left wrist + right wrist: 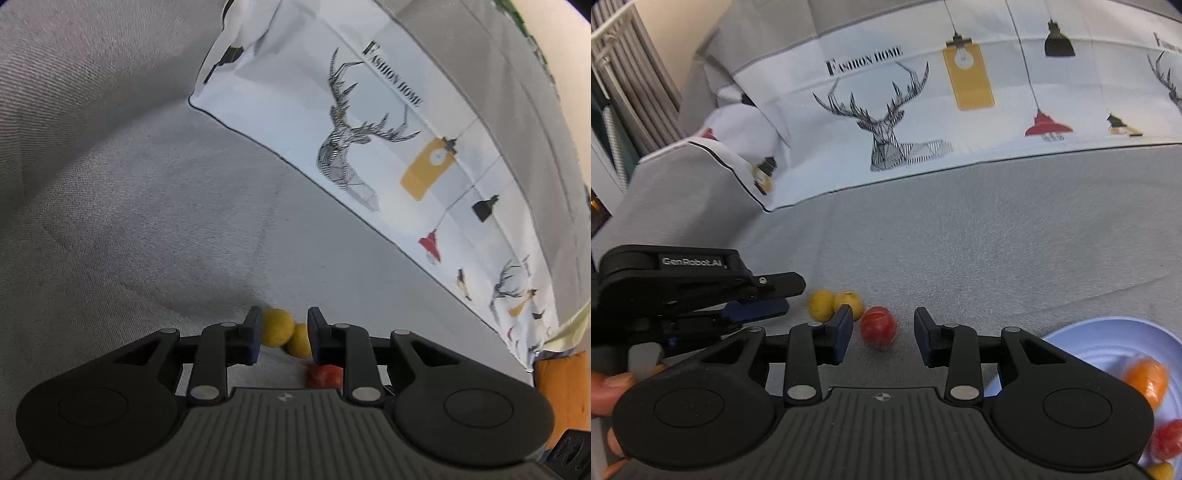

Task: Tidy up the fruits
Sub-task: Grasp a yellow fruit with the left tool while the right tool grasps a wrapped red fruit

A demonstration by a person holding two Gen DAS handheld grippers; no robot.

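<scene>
1. Grey woven sofa seat (960,229) forms the working surface; a white printed cushion cover (923,110) with deer heads, hanging lamps and the words "FASHION HOME" runs along the backrest at 12 o'clock in the right wrist view.

2. Two yellow fruits (834,303) lie on the seat touching each other. A red fruit (878,327) lies just beside them at their 4 o'clock, apart from both grippers' fingers.

3. Right gripper (882,325): fingers spread apart, holding nothing. The red fruit sits between the fingertips, nearer the left one; the yellow pair lies at 10 o'clock of the left fingertip.

4. Left gripper (284,325): fingers parted, nothing clamped. In its own view the yellow fruits (286,332) show in the gap between the fingertips, beyond them; whether a pad touches them cannot be told. The red fruit (324,374) shows partly hidden under the right finger, at 5 o'clock of the yellow pair.

5. In the right wrist view the left gripper (768,295) enters from 9 o'clock, seen side-on, its tips near the yellow pair.

6. Pale blue plate (1089,339) rests on the seat at 4 o'clock of the right gripper, well apart from the loose fruits. It holds an orange fruit (1147,378), a red piece (1169,439) and a yellow piece (1160,470), all blurred.
</scene>
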